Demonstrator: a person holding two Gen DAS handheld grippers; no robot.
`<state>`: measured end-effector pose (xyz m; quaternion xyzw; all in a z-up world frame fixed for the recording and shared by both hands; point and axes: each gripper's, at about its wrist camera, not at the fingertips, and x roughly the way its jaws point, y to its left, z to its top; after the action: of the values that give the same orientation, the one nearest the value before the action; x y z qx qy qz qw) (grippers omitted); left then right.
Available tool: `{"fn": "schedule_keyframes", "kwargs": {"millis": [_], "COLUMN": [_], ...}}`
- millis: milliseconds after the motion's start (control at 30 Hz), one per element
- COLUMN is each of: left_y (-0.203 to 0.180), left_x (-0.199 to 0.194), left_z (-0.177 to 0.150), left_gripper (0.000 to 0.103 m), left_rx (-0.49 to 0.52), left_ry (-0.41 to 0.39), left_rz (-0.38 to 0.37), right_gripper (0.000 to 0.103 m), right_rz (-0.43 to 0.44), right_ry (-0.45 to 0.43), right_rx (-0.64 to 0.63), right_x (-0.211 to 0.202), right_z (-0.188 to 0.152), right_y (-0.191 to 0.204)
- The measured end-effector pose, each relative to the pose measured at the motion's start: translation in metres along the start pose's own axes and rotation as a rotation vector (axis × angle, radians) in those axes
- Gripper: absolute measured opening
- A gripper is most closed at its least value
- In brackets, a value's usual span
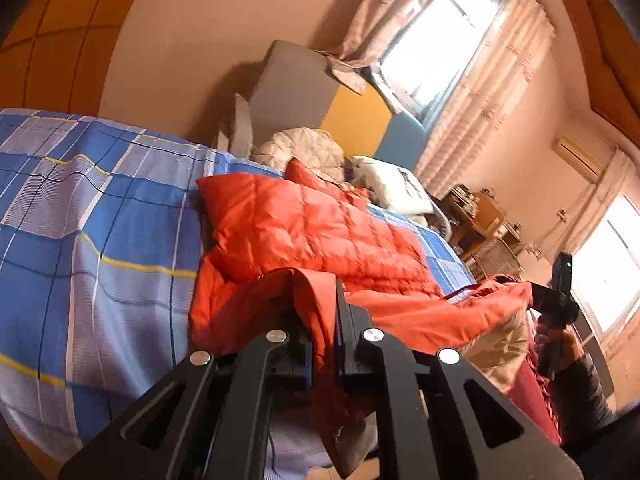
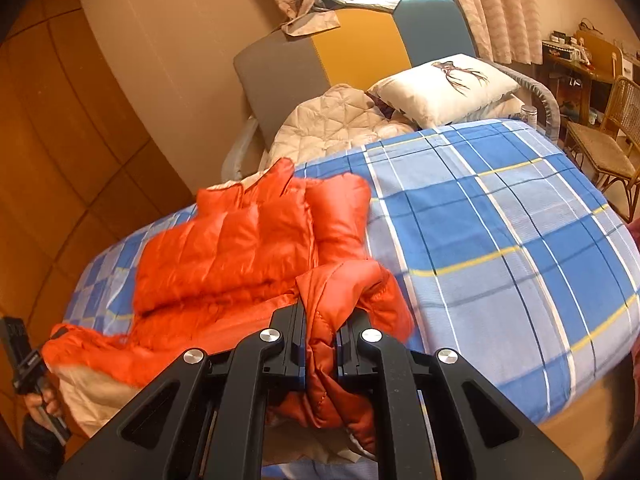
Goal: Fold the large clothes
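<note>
An orange quilted down jacket (image 1: 304,232) (image 2: 224,256) lies on a bed with a blue plaid sheet (image 1: 80,216) (image 2: 500,240). Its near hem is lifted off the bed and shows a beige lining. My left gripper (image 1: 325,320) is shut on one corner of that hem, the fabric pinched between its jaws. My right gripper (image 2: 322,328) is shut on the other corner, a thick bunch of orange fabric. In the left wrist view the other gripper (image 1: 556,300) is at the far right, held by a hand. In the right wrist view the other gripper (image 2: 24,356) is at the lower left.
A white pillow (image 2: 448,88) and a cream quilt (image 2: 340,124) lie at the head of the bed against a grey, yellow and blue headboard (image 2: 352,52). A wooden wardrobe (image 2: 52,152) stands beside the bed. A wicker chair (image 2: 608,136) and desk are beyond it.
</note>
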<state>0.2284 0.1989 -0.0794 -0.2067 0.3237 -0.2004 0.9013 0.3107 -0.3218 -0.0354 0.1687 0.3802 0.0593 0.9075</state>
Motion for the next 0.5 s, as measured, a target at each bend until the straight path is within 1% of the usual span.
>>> {"fn": "schedule_keyframes", "kwargs": {"millis": [200, 267, 300, 333, 367, 400, 433, 467, 500], "left_y": [0.015, 0.024, 0.028, 0.031, 0.036, 0.038, 0.041, 0.044, 0.045], "left_x": [0.041, 0.057, 0.065, 0.071, 0.079, 0.084, 0.091, 0.098, 0.104], "left_z": [0.029, 0.040, 0.044, 0.047, 0.051, 0.053, 0.057, 0.059, 0.062], "left_gripper": [0.007, 0.007, 0.008, 0.010, 0.010, 0.010, 0.011, 0.011, 0.012], "left_rx": [-0.037, -0.063, -0.068, -0.075, -0.090, -0.097, -0.108, -0.115, -0.117], "left_ry": [0.016, 0.030, 0.038, 0.043, 0.052, 0.056, 0.059, 0.072, 0.078], "left_rz": [0.035, 0.056, 0.066, 0.081, 0.090, 0.095, 0.115, 0.126, 0.136], "right_gripper": [0.009, 0.010, 0.012, 0.017, 0.018, 0.024, 0.039, 0.050, 0.068], "right_rz": [-0.025, -0.015, -0.015, -0.013, -0.012, -0.009, 0.000, 0.020, 0.007], "right_ry": [0.017, 0.019, 0.018, 0.016, 0.013, 0.006, 0.000, -0.022, -0.049], "right_rx": [0.005, 0.024, 0.037, 0.048, 0.058, 0.074, 0.086, 0.121, 0.140], "right_x": [0.040, 0.051, 0.056, 0.060, 0.062, 0.064, 0.065, 0.063, 0.060], "right_z": [0.025, 0.031, 0.035, 0.038, 0.040, 0.042, 0.044, 0.046, 0.048], "right_y": [0.006, 0.004, 0.003, 0.001, 0.000, -0.002, -0.004, -0.009, -0.012]}}
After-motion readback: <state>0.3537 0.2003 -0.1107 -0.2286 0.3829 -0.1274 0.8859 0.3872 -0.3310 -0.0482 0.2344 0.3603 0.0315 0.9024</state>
